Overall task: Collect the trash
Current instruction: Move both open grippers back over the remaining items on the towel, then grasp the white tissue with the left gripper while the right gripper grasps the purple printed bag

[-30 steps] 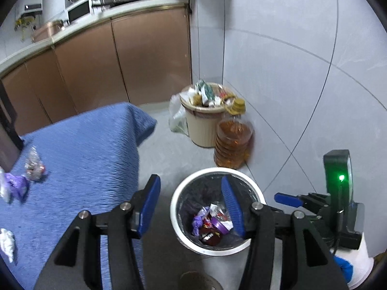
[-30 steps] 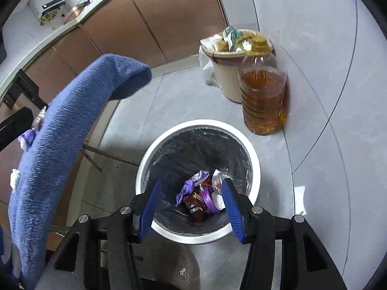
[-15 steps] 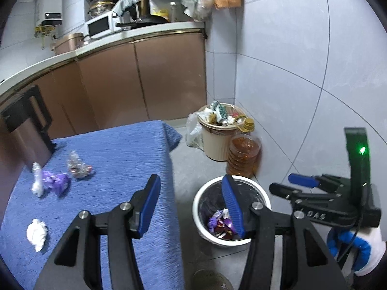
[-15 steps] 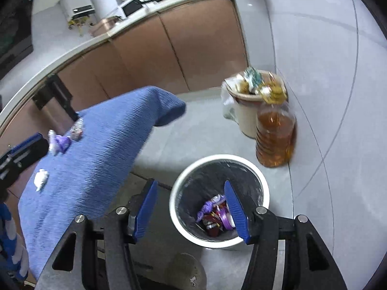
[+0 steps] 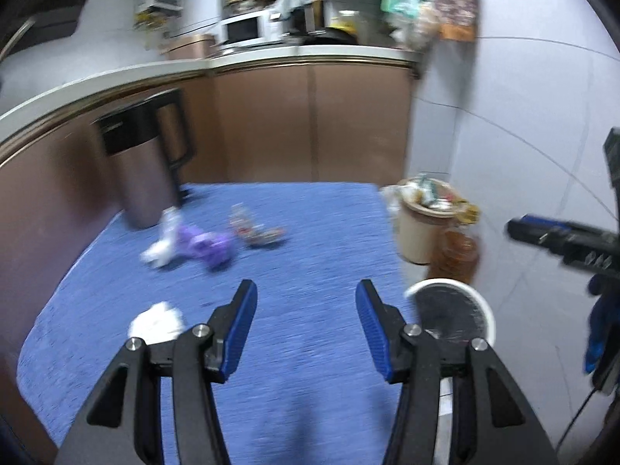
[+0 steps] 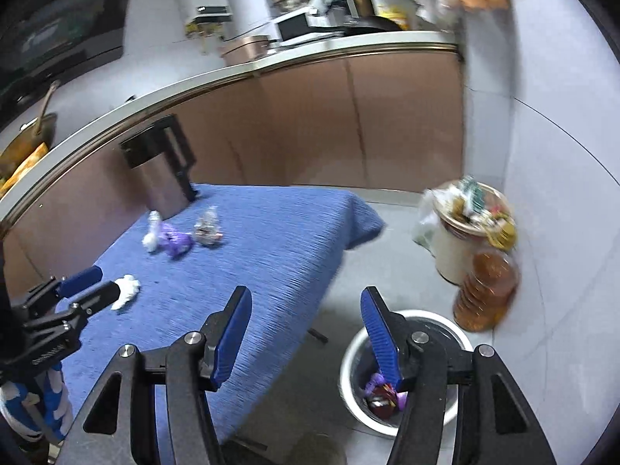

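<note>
Trash lies on the blue-clothed table [image 5: 310, 263]: a crumpled white tissue [image 5: 157, 321], a purple wrapper [image 5: 205, 246], a white scrap [image 5: 164, 240] and a clear patterned wrapper [image 5: 254, 230]. They also show in the right wrist view: tissue [image 6: 126, 288], purple wrapper [image 6: 176, 240], clear wrapper [image 6: 207, 228]. My left gripper [image 5: 306, 306] is open and empty above the table's near part. My right gripper [image 6: 306, 310] is open and empty, over the table's right edge and the white-rimmed floor bin [image 6: 438, 319], which holds wrappers [image 6: 381, 391]. The bin also shows in the left wrist view [image 5: 453, 310].
A steel kettle [image 5: 143, 170] stands at the table's far left. On the floor by the tiled wall are a full beige bin [image 6: 461, 240] and an oil bottle [image 6: 486, 290]. Brown cabinets [image 5: 310, 124] run behind. The left gripper shows in the right wrist view [image 6: 73, 294].
Both grippers have lifted and swung left, away from the floor bin toward the table. The trash on the table now sits ahead of the left gripper. Both stay open.
</note>
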`<state>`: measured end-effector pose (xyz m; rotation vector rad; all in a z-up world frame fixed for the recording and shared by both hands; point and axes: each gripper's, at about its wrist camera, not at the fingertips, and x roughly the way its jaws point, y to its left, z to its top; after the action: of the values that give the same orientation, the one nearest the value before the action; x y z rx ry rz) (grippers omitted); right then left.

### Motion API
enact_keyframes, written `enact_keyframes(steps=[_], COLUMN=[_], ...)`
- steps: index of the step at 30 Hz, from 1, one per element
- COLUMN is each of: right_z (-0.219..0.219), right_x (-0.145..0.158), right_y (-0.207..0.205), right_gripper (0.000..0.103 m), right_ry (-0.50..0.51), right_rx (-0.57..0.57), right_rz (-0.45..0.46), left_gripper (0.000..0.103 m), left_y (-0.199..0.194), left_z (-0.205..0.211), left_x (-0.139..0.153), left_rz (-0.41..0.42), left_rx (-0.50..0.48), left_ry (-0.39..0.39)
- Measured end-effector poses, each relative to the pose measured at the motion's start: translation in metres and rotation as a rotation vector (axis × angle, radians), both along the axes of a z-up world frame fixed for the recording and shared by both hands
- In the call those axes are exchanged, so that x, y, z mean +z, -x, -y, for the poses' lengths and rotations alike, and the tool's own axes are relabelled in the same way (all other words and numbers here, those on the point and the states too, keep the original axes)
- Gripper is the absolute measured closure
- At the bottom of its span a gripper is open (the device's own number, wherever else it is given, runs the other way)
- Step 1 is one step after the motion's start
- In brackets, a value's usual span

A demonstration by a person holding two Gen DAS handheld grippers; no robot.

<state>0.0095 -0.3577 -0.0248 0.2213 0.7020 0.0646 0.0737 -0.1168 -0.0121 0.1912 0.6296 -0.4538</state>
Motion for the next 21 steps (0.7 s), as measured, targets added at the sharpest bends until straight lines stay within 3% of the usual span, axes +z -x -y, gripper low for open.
enact_keyframes(steps=[9, 14, 21], right_z=[-0.09, -0.15, -0.21], right_x=[-0.002, -0.019, -0.053], right_y=[-0.085, -0.14, -0.211], right_gripper=[0.047, 0.046, 0.046], right_ry=[0.02, 0.032, 0.073], right_rx=[0.201, 0.324, 0.42], right_rz=[-0.033, -0.074, -0.119], left_gripper=[0.047, 0.047, 0.047], left_y=[-0.069, -0.095, -0.122], left_z=[-0.115, -0.138, -0.133], left_x=[-0.049, -0.068, -0.087], left_rz=[-0.112, -0.184, -0.241], left_rx=[0.213, 0.201, 0.169], left_ry=[0.005, 0.064, 0.084])
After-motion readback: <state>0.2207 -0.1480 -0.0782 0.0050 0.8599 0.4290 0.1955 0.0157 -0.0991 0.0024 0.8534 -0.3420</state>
